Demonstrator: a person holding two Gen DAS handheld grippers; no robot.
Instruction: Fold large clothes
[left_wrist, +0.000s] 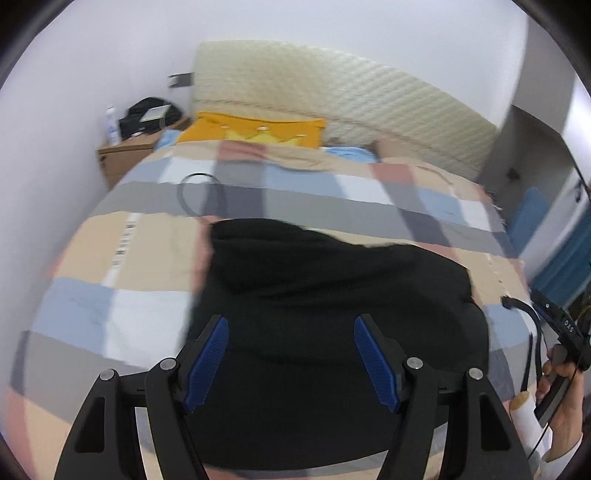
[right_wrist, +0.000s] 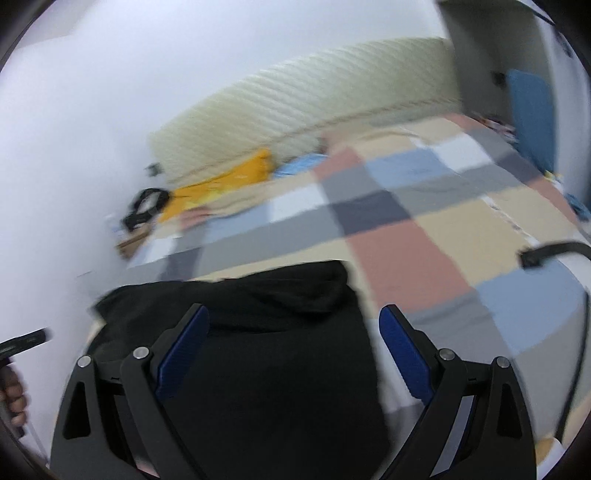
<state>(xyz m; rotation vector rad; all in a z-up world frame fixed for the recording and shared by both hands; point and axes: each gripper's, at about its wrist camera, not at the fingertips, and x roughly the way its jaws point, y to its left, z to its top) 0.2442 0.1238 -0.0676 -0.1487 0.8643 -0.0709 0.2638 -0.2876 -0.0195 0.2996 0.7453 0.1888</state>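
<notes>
A black garment (left_wrist: 332, 295) lies bunched on the bed (left_wrist: 110, 258), at its near edge and about midway along it, on a checked cover of blue, grey, tan, pink and white patches. In the left wrist view the left gripper (left_wrist: 291, 325) hangs over the garment with its blue-padded fingers (left_wrist: 207, 365) set wide apart and nothing between them; whether the tips touch the cloth cannot be told. In the right wrist view the right gripper (right_wrist: 293, 314) is likewise spread wide over the garment (right_wrist: 266, 350), one finger (right_wrist: 181, 354) above the black cloth and the other above the cover just beside the garment's right edge, gripping nothing. The right hand (left_wrist: 561, 398) shows at the right rim of the left view, wrapped round its gripper's handle, and part of the left hand (right_wrist: 13, 395) shows at the left rim of the right view. At the far end of the bed a yellow pillow (left_wrist: 255, 129) lies against a cream quilted headboard (left_wrist: 351, 96), with a bit of light blue cloth (left_wrist: 351, 151) beside it. A thin black loop of cable (left_wrist: 195, 192) lies on the cover beyond the garment. Past the far left corner stands a wooden nightstand (left_wrist: 122, 155) bearing a black bag (left_wrist: 151, 114) and a white bottle (left_wrist: 112, 123). Both views are motion-blurred.
</notes>
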